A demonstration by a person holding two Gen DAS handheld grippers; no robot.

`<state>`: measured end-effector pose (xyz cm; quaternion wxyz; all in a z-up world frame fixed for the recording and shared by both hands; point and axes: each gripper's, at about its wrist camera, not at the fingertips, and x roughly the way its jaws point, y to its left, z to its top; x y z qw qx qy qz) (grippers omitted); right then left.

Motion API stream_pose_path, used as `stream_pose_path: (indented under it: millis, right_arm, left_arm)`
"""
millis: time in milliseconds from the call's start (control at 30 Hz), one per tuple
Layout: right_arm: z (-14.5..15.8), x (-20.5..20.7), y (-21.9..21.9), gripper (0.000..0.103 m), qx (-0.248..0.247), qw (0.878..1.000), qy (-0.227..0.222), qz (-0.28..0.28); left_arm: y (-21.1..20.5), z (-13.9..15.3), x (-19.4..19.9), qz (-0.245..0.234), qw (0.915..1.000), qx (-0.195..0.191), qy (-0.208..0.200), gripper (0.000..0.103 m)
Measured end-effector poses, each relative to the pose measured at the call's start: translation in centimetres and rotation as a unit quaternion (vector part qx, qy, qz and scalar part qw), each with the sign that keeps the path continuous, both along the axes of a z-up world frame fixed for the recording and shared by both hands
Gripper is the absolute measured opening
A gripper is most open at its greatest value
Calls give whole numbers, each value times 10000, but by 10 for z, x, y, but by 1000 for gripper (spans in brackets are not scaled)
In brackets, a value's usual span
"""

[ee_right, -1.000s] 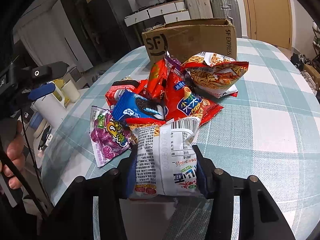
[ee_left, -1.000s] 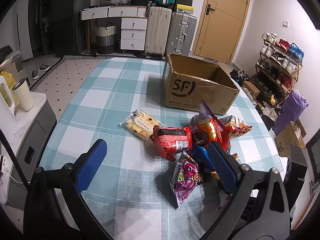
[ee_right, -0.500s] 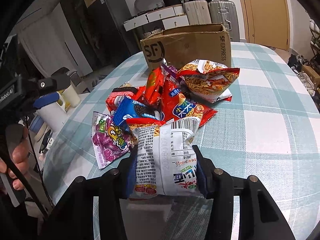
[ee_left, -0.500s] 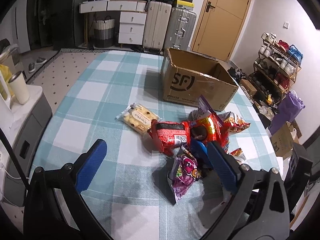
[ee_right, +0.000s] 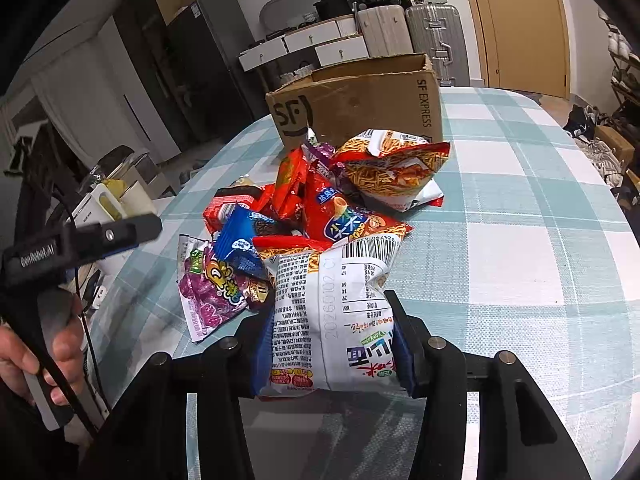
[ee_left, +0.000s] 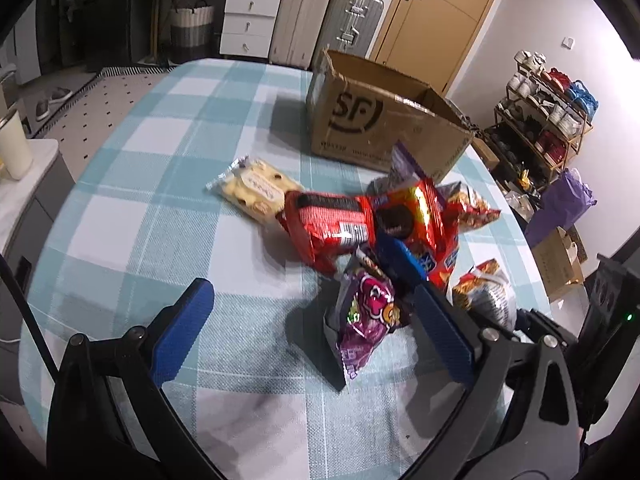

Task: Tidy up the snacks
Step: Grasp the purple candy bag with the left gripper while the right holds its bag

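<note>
Nearest, the right gripper (ee_right: pixel 332 344) clamps its blue-padded jaws on a crinkled white snack bag (ee_right: pixel 336 312) printed with small text and a barcode, its foil puffed and creased between the pads. The left gripper (ee_left: pixel 312 332) hovers with its flat blue pads spread wide and nothing between them; a glossy purple candy bag (ee_left: pixel 364 316) lies just beyond, near its right finger. A hand (ee_right: pixel 36 360) grips that tool's handle.

Past the purple bag sits a loose heap of shiny packets on the soft teal-and-white checked tablecloth (ee_left: pixel 160 216): a blue cookie pack (ee_right: pixel 240 248), a ribbed red packet (ee_left: pixel 328 224), and a crumpled orange chip bag (ee_right: pixel 392 168), overlapping one another. A clear-wrapped pale biscuit pack (ee_left: pixel 256 192) lies beside the heap, touching the red packet's edge.

Farther back stands an open corrugated cardboard box (ee_left: pixel 376 128) with worn flaps. Behind it, ribbed hard-shell suitcases (ee_left: pixel 320 24) stand by a wooden door (ee_left: pixel 440 20).
</note>
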<state>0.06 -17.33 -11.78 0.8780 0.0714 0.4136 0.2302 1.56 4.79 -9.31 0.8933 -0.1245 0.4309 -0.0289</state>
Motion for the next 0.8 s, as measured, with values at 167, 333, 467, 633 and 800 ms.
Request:
stream_pose_path:
  millis: [167, 333, 467, 633, 800]
  right_arm:
    - [0, -1, -2, 50, 3, 10000, -3, -14]
    - [0, -2, -5, 50, -8, 10000, -17, -43]
    - [-1, -1, -8, 50, -4, 10000, -13, -67]
    - [-1, -1, -10, 50, -16, 10000, -22, -89]
    - [-3, 0, -13, 50, -2, 9999, -5, -110]
  left_arm:
    - [-3, -13, 4, -87, 9998, -69, 135, 100]
    - [-9, -25, 10, -201, 9994, -125, 240, 98]
    - [-16, -35, 14, -277, 9991, -86, 294, 96]
    - [-21, -48, 20, -324, 9986, -23, 414, 89]
    - [-22, -55, 28, -378, 9981, -114, 477, 83]
